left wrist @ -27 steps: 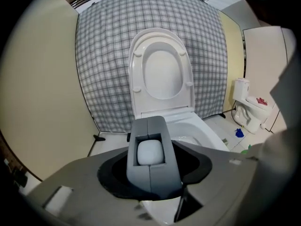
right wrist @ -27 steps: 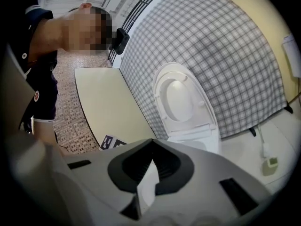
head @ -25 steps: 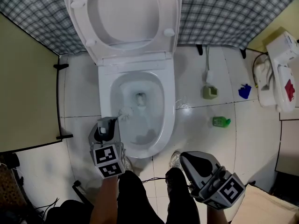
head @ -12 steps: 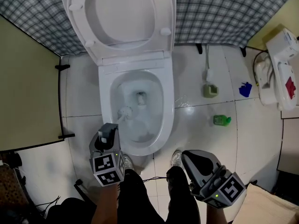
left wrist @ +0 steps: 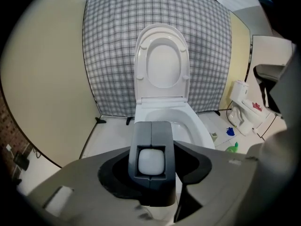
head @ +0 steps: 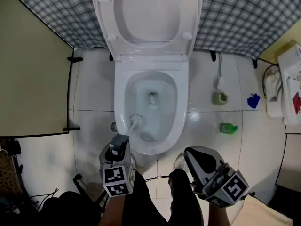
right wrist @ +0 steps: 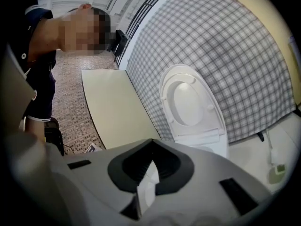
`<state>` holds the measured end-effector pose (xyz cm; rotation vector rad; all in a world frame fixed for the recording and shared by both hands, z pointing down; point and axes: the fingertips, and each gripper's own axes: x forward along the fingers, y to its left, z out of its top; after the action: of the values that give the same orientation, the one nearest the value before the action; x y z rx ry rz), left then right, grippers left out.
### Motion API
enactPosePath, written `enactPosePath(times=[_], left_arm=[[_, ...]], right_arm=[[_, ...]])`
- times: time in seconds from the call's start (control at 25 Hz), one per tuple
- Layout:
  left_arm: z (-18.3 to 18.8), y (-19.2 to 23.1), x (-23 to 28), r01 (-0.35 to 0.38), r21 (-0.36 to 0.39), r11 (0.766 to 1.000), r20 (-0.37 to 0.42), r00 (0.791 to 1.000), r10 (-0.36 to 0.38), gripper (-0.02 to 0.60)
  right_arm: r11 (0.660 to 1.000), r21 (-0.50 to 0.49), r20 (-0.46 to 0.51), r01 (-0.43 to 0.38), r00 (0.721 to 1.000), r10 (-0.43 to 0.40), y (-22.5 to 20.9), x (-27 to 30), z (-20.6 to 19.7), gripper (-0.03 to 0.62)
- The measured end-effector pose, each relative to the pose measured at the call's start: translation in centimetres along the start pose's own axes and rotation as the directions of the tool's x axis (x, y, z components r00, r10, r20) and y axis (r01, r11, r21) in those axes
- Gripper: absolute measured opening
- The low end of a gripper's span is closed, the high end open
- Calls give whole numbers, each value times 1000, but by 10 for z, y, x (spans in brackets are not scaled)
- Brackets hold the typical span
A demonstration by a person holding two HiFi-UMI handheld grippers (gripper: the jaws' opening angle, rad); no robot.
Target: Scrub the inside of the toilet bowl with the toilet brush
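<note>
You have the toilet bowl in glossy white glazed ceramic, the raised lid and seat in smooth white plastic with a duller sheen, and the floor tiles glossy enough to mirror the light. The checked curtain reads as matt woven cloth; the side panel is flat, matt beige. Your left gripper is matt grey plastic, its jaws dark and matt round the toilet brush's smooth white handle.
</note>
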<state>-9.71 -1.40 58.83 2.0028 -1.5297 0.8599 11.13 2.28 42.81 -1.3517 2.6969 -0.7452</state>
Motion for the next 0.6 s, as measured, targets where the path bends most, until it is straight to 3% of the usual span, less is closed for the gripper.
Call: enactPosePath(times=[0.16, 0.32, 0.6], left_arm=[[14, -7, 41, 24, 18, 1000, 7, 1000, -25, 202], [17, -19, 68, 51, 15, 999, -37, 998, -50, 202], [-2, -27, 24, 72, 37, 997, -79, 995, -69, 199]], right_arm=[[1000, -4, -2, 21, 1000, -21, -4, -6, 3, 0], [999, 5, -4, 45, 999, -45, -8, -15, -2, 0], [1000, 8, -7, 13, 1000, -13, -7, -12, 0, 0]])
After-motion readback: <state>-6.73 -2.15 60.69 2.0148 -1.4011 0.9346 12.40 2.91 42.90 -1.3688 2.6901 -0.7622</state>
